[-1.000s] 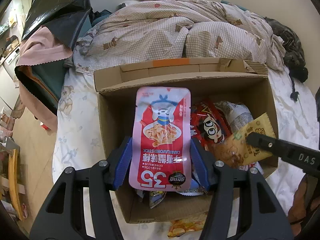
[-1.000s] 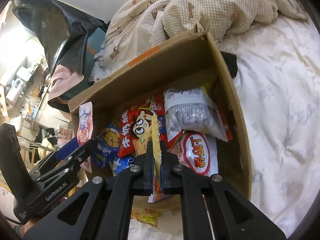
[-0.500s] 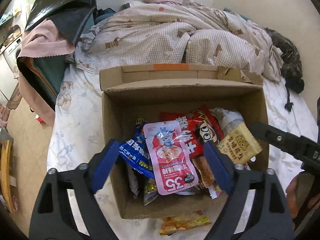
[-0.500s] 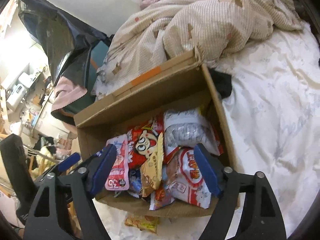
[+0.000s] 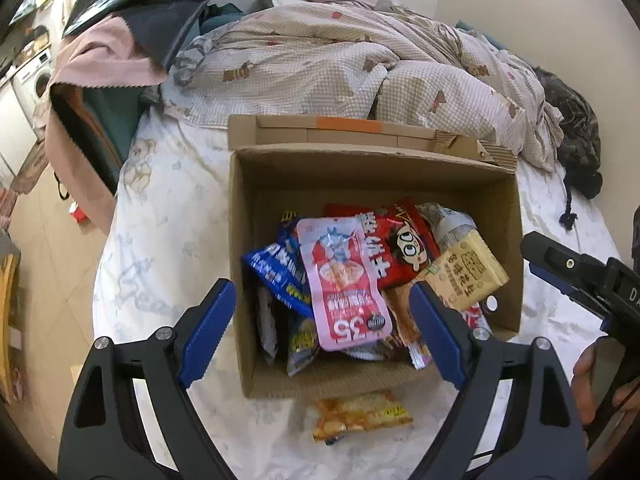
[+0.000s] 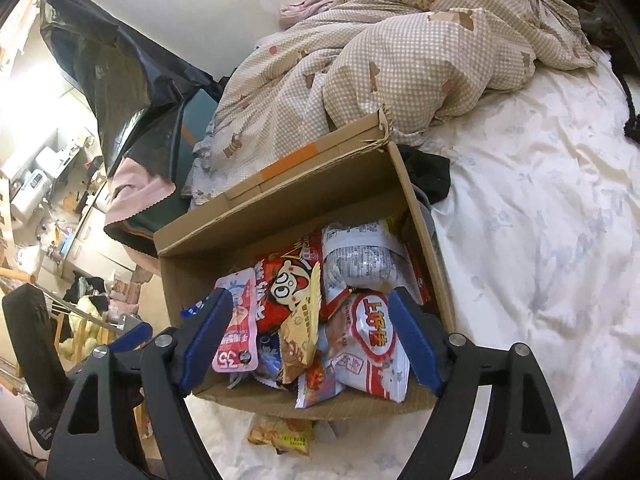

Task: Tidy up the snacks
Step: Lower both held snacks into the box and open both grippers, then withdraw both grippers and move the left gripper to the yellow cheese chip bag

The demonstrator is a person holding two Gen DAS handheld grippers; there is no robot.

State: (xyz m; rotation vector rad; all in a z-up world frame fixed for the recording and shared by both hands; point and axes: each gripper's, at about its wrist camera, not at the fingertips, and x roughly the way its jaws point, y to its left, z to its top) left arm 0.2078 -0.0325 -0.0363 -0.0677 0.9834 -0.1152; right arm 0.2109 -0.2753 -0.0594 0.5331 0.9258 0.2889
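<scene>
An open cardboard box on the bed holds several snack packs. A pink crab-stick pack lies on top at the left, next to a red pack, a yellow pack, a blue pack and a white-red pack. An orange pack lies on the sheet in front of the box. My left gripper is open and empty above the box's near edge. My right gripper is open and empty above the box.
A crumpled checked duvet lies behind the box. White bedsheet spreads to the right. Dark cloth sits by the box's far right corner. The bed's left edge drops to the floor.
Both grippers opened and let go: the pink pack and the yellow pack dropped into the box. Both grippers then pulled back and up from the box.
</scene>
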